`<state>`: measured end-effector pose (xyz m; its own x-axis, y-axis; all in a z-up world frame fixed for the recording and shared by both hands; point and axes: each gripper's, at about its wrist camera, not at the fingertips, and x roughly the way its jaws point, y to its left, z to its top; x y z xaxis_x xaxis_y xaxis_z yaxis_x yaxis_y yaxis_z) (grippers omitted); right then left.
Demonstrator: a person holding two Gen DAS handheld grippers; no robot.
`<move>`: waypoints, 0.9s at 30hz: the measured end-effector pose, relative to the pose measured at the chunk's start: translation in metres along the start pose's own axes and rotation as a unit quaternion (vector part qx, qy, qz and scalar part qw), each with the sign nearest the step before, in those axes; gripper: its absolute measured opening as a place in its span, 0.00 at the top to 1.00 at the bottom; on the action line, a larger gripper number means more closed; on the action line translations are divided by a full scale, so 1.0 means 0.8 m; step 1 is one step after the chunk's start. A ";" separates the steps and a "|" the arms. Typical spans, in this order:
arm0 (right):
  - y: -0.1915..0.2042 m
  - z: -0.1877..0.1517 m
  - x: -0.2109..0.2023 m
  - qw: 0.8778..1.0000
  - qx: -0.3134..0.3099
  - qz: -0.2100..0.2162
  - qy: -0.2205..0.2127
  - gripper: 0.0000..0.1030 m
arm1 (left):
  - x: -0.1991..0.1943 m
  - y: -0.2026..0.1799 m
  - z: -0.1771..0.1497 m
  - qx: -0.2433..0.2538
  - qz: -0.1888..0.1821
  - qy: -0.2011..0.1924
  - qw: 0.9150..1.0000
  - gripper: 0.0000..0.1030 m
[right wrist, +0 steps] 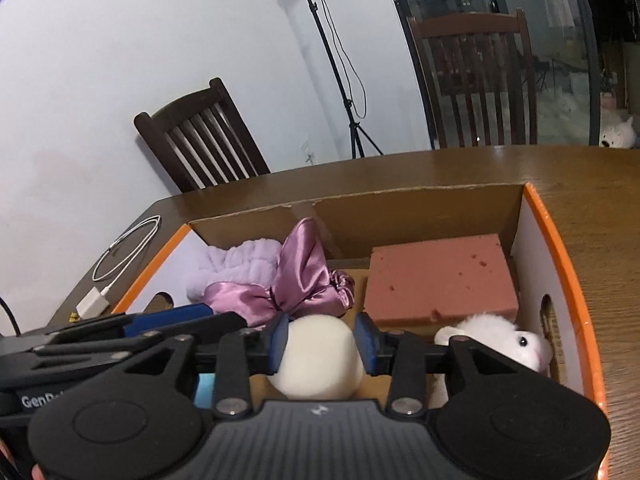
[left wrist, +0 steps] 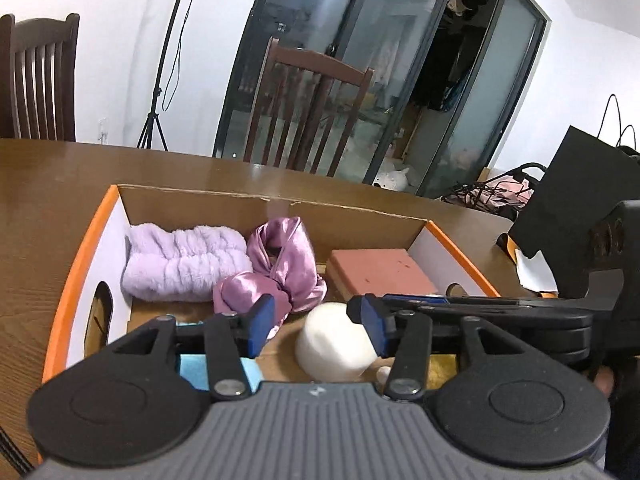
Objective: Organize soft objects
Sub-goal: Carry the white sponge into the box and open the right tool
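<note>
Two hand-held grippers hang over an orange-rimmed cardboard box (left wrist: 76, 264) on a wooden table (left wrist: 60, 176), where soft things are being sorted. The left gripper (left wrist: 316, 320) stands partly open with nothing between its blue pads (left wrist: 262, 326). The right gripper (right wrist: 320, 344) is narrower; in its own view its pads frame a cream foam roll (right wrist: 316, 360), but whether they press on it cannot be told.

That roll (left wrist: 336, 344) lies near the front of the box, just ahead of and below both grippers. It looks like a short cylinder tipped toward the front, though the fingers cover too much to be sure of its axis. The right gripper appears the nearer; from the left it sits slightly right of centre.

Toward the back of the box from the roll lie a lilac fleece band (left wrist: 180, 264) at left, a pink satin bow (left wrist: 276, 276) in the middle and a pink sponge block (right wrist: 436, 280) at right. A white plush toy (right wrist: 504, 340) fills the front right corner, half hidden by the right gripper's finger. A blue thing (left wrist: 192, 366) at front left is mostly covered and cannot be named.
</note>
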<state>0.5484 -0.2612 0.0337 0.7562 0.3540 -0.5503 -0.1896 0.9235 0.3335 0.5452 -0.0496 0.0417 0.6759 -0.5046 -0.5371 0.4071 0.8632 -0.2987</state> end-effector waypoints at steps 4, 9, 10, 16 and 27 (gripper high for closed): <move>0.008 0.005 -0.022 1.000 -0.014 0.001 -0.014 0.64 | -0.024 -0.007 0.001 0.007 0.004 -0.015 1.000 0.46; 0.021 -0.001 -0.080 0.999 -0.029 -0.001 -0.043 0.61 | -0.078 -0.020 -0.002 0.028 0.012 -0.039 0.999 0.39; 0.023 -0.003 -0.092 0.998 -0.033 -0.001 -0.047 0.61 | -0.092 -0.024 -0.004 0.034 0.014 -0.046 0.998 0.38; 0.044 -0.027 -0.175 0.995 -0.068 -0.009 -0.078 0.55 | -0.170 -0.049 -0.023 0.072 0.035 -0.077 0.994 0.29; 0.083 -0.123 -0.280 0.987 -0.103 -0.004 -0.121 0.44 | -0.281 -0.094 -0.115 0.108 0.072 -0.113 0.985 0.10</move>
<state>0.3049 -0.2644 0.1041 0.8807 0.3241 -0.3455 -0.2876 0.9454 0.1536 0.3062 0.0000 0.1124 0.8465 -0.3882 -0.3644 0.4008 0.9151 -0.0440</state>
